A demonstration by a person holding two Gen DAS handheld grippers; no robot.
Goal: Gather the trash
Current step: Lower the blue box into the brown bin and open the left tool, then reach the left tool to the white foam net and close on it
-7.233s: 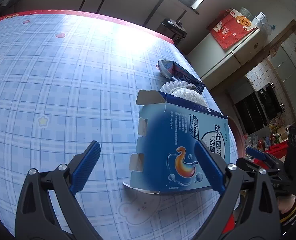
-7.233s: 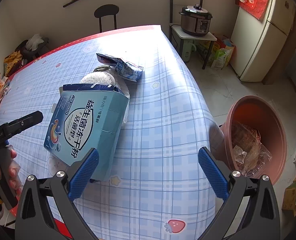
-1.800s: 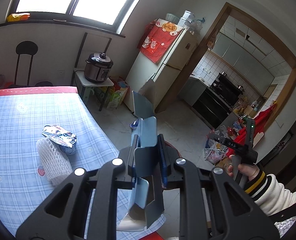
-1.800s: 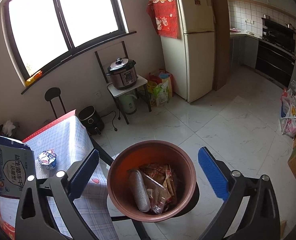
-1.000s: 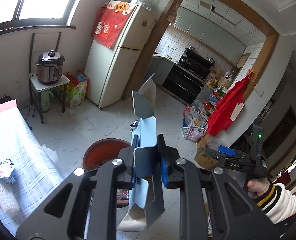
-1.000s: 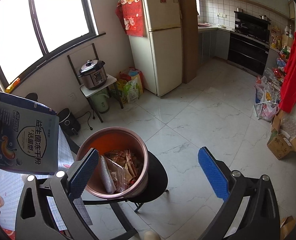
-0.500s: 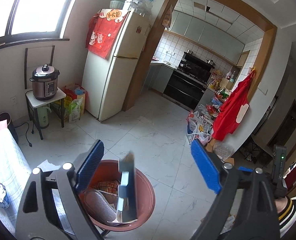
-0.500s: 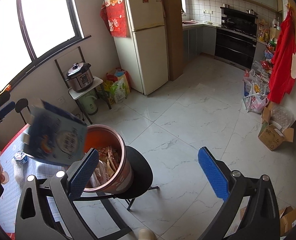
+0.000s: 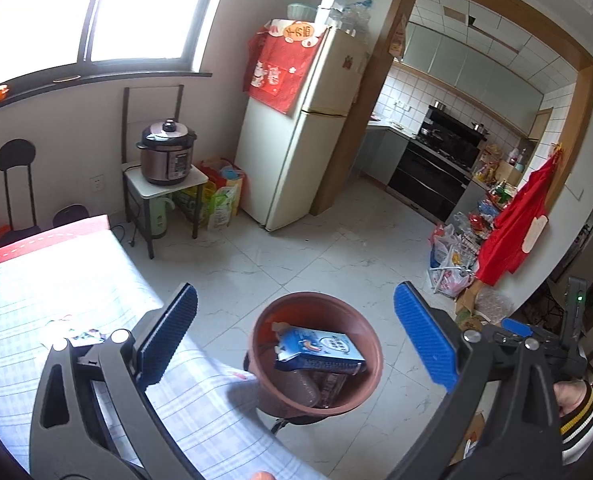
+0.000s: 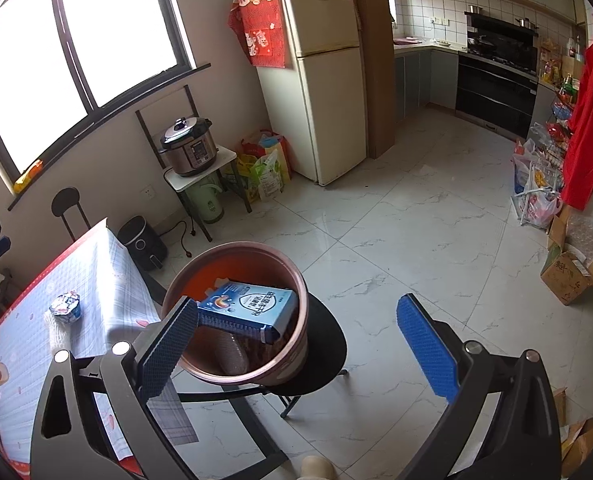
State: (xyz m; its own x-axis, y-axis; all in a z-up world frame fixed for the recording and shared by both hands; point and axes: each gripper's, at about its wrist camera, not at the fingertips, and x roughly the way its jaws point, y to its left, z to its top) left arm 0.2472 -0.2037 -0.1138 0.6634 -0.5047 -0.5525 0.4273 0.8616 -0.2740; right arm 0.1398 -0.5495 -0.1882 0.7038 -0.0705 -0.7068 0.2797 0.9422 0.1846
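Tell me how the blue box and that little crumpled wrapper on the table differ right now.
The blue box lies tilted inside the brown basin, on other trash; the crumpled wrapper sits on the checked tablecloth. The box is larger, flat-sided and blue; the wrapper is small, wrinkled and mostly white. Neither is held.

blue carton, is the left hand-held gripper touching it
Apart. The left wrist view shows the blue carton lying in the bin, well below the left hand-held gripper, whose jaws are opening, empty.

blue box [image 9: 320, 350] dropped into bin [image 9: 370, 380], left tool [image 9: 294, 336] opening
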